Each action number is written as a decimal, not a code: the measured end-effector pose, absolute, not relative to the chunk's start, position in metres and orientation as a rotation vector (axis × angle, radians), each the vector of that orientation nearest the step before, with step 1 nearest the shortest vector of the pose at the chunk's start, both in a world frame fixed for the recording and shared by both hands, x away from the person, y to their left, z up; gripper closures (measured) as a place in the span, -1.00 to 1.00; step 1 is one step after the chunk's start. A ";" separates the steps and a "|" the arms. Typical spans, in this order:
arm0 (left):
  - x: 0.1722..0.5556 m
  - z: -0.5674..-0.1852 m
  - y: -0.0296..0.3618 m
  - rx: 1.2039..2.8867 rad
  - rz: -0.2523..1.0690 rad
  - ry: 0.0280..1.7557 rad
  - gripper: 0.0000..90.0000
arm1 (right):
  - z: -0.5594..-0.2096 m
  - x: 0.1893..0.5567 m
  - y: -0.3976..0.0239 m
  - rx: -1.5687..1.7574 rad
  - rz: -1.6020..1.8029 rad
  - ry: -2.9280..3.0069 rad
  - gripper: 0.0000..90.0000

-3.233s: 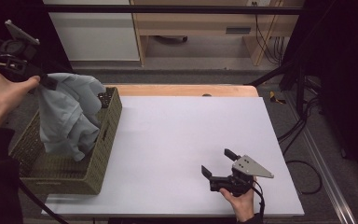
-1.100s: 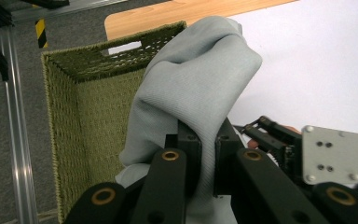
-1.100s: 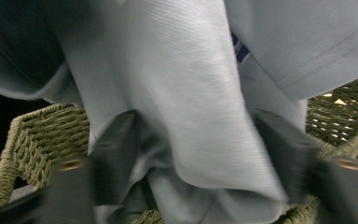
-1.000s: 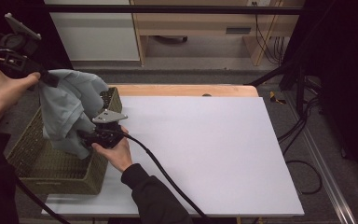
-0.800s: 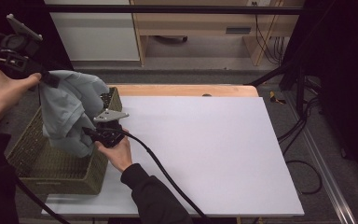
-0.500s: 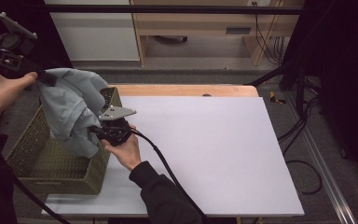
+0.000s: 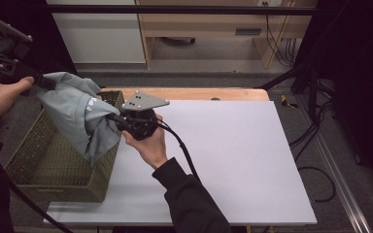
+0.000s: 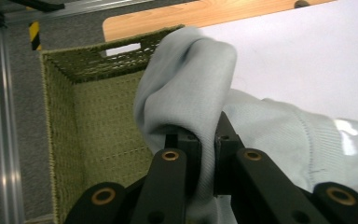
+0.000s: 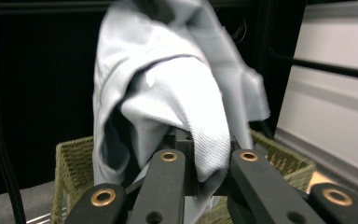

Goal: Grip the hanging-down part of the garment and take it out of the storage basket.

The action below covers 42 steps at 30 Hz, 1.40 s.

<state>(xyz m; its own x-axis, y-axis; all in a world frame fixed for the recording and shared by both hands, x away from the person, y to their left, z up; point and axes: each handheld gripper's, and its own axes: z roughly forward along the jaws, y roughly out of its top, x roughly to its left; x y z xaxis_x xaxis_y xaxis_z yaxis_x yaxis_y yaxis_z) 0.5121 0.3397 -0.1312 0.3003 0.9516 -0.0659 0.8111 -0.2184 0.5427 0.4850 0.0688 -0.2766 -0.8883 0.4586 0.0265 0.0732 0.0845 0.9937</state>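
A pale grey-blue sweatshirt point(image 7: 75, 109) hangs over the olive woven basket point(image 7: 53, 187) at the table's left end. My left gripper point(image 7: 41, 80) holds it up at the upper left, jaws shut on a fold of the cloth point(image 8: 186, 98). My right gripper point(image 7: 112, 118) comes in from the table side and is shut on a lower fold of the sweatshirt point(image 9: 182, 98), at about the basket's near corner. In the left gripper view the left gripper point(image 8: 207, 149) pinches cloth above the basket point(image 8: 98, 116). In the right gripper view the right gripper point(image 9: 200, 154) pinches cloth above the basket point(image 9: 70, 154).
The white tabletop point(image 7: 233, 155) stretches to the right of the basket, with a wooden strip point(image 7: 209, 93) along its far edge. A black cable point(image 7: 182, 150) trails from the right gripper along the forearm. Cables lie on the floor point(image 7: 320, 170) at the right.
The right hand crossed from the table's front right to the basket, closed on the sweatshirt's lower part and lifted it up and toward the table. The left hand stayed in place.
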 end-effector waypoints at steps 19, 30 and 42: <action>0.507 -0.122 0.317 2.078 0.348 1.448 0.88 | -0.210 0.459 0.041 0.454 1.864 1.869 0.92; 0.504 -0.114 0.301 2.087 0.355 1.402 0.88 | -0.202 0.456 0.030 0.450 1.922 1.796 0.92; 0.506 -0.117 0.290 2.106 0.353 1.386 0.88 | -0.199 0.455 0.023 0.443 1.902 1.806 0.92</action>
